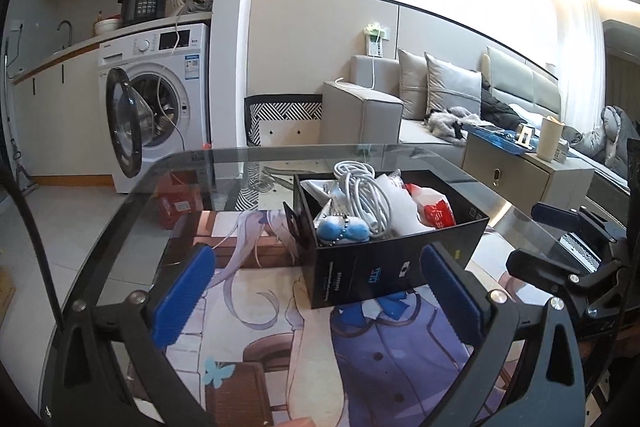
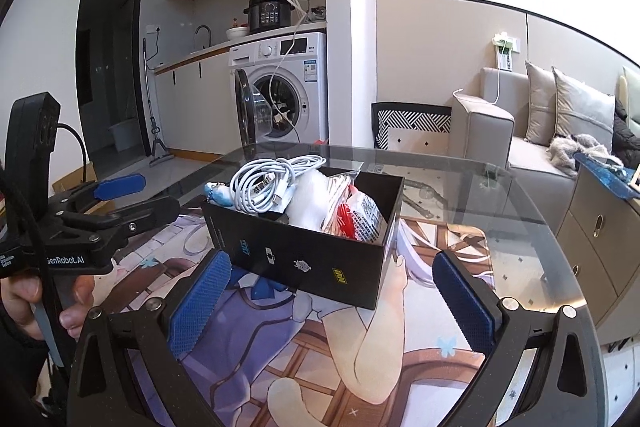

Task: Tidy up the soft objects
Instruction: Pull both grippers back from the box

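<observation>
A black open box stands on the glass table. It holds a coiled white cable, a blue plush keychain, a white fluffy item and a red-and-white packet. My left gripper is open and empty, just in front of the box. My right gripper is open and empty, also just in front of the box. Each gripper shows in the other's view, the right and the left.
The glass table lies over an anime-print mat. Behind are a washing machine with its door open, a grey sofa with cushions and a side cabinet.
</observation>
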Available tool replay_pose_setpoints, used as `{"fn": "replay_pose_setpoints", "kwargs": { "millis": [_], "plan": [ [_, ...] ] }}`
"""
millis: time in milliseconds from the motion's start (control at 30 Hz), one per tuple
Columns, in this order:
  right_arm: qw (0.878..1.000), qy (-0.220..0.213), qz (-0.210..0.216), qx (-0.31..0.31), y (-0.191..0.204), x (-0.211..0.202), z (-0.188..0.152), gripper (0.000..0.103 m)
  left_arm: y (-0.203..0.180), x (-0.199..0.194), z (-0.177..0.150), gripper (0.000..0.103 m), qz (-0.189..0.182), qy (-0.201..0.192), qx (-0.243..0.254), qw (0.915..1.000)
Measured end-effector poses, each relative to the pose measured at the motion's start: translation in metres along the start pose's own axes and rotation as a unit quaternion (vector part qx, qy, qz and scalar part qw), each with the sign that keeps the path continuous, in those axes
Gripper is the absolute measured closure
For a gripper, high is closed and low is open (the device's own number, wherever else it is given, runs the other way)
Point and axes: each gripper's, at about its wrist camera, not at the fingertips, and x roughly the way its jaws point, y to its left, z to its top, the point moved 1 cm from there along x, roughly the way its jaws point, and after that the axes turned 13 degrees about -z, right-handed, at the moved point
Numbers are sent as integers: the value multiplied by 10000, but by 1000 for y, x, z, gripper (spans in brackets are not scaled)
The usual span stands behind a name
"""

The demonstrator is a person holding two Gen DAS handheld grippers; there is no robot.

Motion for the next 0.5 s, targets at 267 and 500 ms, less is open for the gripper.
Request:
{"fn": "replay_pose_setpoints", "kwargs": {
  "millis": [267,500],
  "plan": [
    [9999,-58,-91,-1,0,-3,-2,0,-2,3,-5,0,26,-24,89,10000],
    [9999,-63,-111,-24,0,-5,-3,0,-4,1,-4,0,63,-102,120,9999]
  ]
}}
